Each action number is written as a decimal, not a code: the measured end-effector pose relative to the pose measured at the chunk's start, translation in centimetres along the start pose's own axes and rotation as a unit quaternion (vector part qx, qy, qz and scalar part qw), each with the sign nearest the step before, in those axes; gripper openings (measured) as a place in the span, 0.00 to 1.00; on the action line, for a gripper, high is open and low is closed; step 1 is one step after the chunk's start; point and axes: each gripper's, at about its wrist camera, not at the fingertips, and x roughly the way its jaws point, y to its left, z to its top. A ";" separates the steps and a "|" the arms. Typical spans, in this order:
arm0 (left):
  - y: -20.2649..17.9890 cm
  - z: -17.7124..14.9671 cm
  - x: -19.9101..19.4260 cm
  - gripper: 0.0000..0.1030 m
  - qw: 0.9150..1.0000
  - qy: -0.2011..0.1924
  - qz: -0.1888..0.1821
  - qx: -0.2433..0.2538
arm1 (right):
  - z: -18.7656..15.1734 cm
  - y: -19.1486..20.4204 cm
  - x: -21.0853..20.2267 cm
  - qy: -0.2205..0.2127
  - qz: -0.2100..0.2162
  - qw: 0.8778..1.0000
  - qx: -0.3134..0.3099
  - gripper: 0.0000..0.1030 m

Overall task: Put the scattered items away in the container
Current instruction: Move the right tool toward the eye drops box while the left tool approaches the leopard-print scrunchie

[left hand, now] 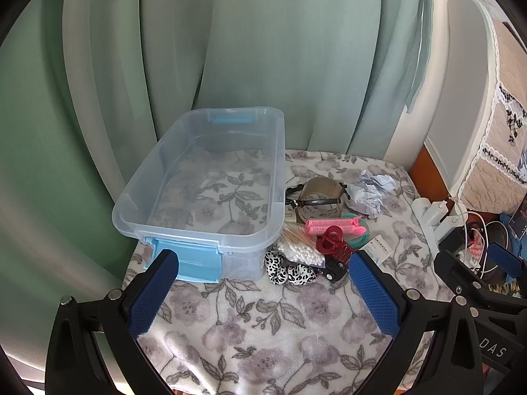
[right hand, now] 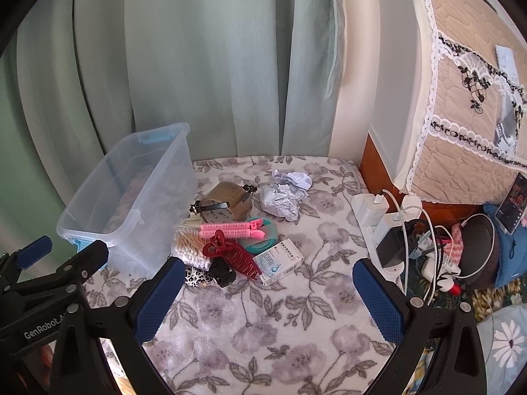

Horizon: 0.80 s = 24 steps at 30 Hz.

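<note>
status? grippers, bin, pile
Left gripper open, empty; right gripper open, empty. Clear storage bin holds nothing. Pile beside it untouched: red hair claw, cotton swabs, crumpled paper. Nothing blocking.

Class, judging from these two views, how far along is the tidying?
Done: nothing; the clear container holds no items. In hand: nothing; left gripper and right gripper are open. Left: the whole pile, including crumpled paper, red hair claw and cotton swabs.

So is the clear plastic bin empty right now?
Empty: only the floral cloth shows through the clear plastic bin; the items lie outside.
</note>
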 end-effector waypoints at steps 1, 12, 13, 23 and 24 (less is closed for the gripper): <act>0.0 0.0 0.0 1.00 1.000 0.001 -0.001 -0.001 | 0.0 0.0 0.0 0.000 0.001 1.000 0.000 1.00; -0.6 -1.4 1.7 1.00 1.000 0.015 -0.018 -0.010 | -1.3 -1.0 1.4 0.013 0.011 1.000 0.014 1.00; -0.7 -1.7 2.1 1.00 1.000 0.022 -0.018 -0.012 | -1.6 -1.2 1.7 0.013 0.013 1.000 0.015 1.00; -1.8 -6.2 7.5 1.00 0.994 0.109 -0.010 -0.028 | -5.7 -2.9 6.9 0.086 0.037 0.995 0.020 1.00; -1.9 -6.4 8.1 1.00 0.992 0.117 -0.010 -0.034 | -5.9 -3.0 7.4 0.087 0.038 0.995 0.018 1.00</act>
